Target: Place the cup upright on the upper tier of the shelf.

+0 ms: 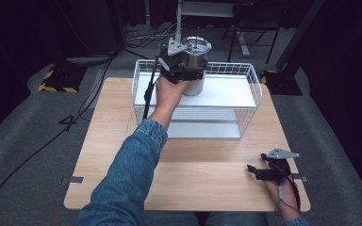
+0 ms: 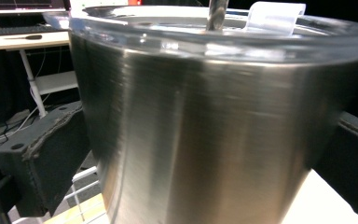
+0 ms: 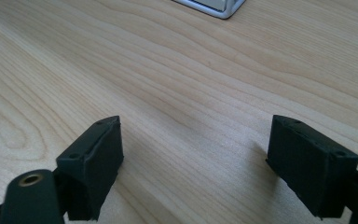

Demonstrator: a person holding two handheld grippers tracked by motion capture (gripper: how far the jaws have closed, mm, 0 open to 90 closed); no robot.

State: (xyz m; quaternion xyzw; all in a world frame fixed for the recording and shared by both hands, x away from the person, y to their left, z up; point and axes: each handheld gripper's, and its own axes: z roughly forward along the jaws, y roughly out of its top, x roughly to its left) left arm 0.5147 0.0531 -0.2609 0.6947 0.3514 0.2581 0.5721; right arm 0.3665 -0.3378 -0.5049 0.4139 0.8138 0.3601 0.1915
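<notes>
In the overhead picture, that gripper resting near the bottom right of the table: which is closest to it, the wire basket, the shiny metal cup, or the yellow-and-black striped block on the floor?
From the right gripper:
1. Wire basket, just ahead on the table.
2. Metal cup, on the basket's upper shelf, far left corner, gripped by the left gripper.
3. Striped block, on the floor beyond the table's far left corner.

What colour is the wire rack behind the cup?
White; the rack shows best in the high view.

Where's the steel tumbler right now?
High view: the steel tumbler stands at the back left of the white wire rack's top shelf, between the left gripper's jaws.
</notes>
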